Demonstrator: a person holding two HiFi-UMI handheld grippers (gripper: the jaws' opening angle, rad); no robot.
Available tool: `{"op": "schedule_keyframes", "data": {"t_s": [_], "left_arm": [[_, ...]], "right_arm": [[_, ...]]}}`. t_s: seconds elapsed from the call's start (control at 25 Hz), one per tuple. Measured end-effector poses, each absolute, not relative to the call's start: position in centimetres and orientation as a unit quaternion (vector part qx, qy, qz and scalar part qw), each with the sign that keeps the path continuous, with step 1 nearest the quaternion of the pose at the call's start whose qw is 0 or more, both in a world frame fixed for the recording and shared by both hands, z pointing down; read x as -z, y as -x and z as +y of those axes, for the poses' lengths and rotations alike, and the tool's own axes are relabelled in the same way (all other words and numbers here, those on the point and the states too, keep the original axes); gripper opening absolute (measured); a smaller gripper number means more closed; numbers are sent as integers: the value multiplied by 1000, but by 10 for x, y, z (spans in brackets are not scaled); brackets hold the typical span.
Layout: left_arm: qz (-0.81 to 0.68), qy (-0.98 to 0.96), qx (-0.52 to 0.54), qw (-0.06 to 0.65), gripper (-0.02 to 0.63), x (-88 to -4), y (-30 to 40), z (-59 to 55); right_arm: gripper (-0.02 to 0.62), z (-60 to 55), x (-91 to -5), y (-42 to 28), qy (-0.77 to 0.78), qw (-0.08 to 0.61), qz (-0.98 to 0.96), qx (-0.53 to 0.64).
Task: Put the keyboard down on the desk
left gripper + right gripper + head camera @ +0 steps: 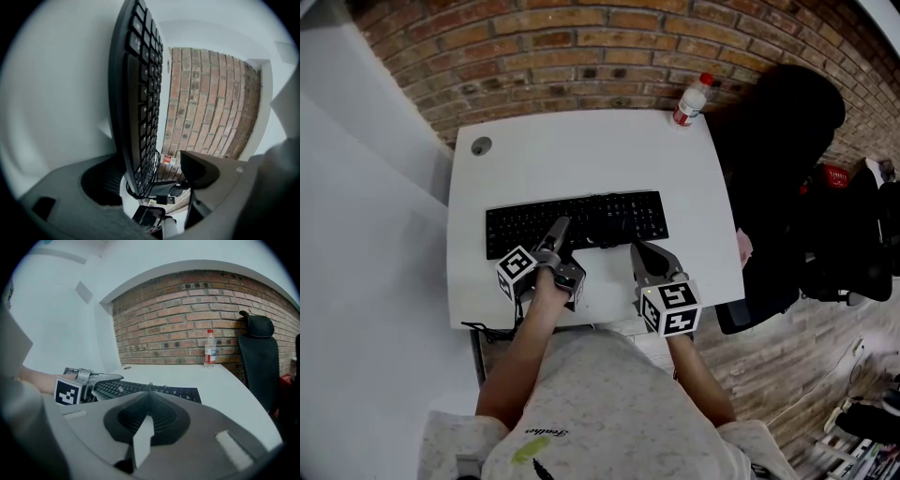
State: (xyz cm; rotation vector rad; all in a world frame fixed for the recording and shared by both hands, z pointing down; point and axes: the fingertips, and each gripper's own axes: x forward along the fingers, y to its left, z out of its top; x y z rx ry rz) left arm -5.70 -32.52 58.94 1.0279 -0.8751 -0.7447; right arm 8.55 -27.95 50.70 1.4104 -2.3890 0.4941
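The black keyboard (577, 223) lay flat on the white tabletop (581, 150), its long side across the person and well short of the water bottle (692, 100) at the far corner. The left tool (560, 228) sat at the keyboard's near-left edge with its jaws spread wide. The edge stood between them, but the pads did not clamp it. The right tool (636, 249) hovered just off the near edge further right, jaws together and empty.

The keyboard looked like a thin, stiff plastic slab, probably light. It is long, so held at one end it would likely lever and sag out of a shallow pinch. The keys give under pressure and the casing looked smooth, so the plain rim would be the surer hold, ideally near both ends. A coiled cable (157, 185) with a loose plug hung at the left end and could snag.
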Motion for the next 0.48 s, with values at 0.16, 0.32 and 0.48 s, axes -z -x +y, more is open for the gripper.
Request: {"op": "schedule_keyframes", "data": {"t_s": [0.16, 0.32, 0.48], "left_arm": [[-400, -464, 335, 716, 362, -592, 59, -320], [-403, -462, 335, 716, 362, -592, 60, -311], [-411, -478, 329, 703, 362, -585, 60, -300]], "right_arm": [[11, -273, -508, -89, -494, 158, -837, -174], [11, -268, -506, -91, -493, 154, -839, -173], [11, -261, -504, -91, -489, 151, -842, -172]]}}
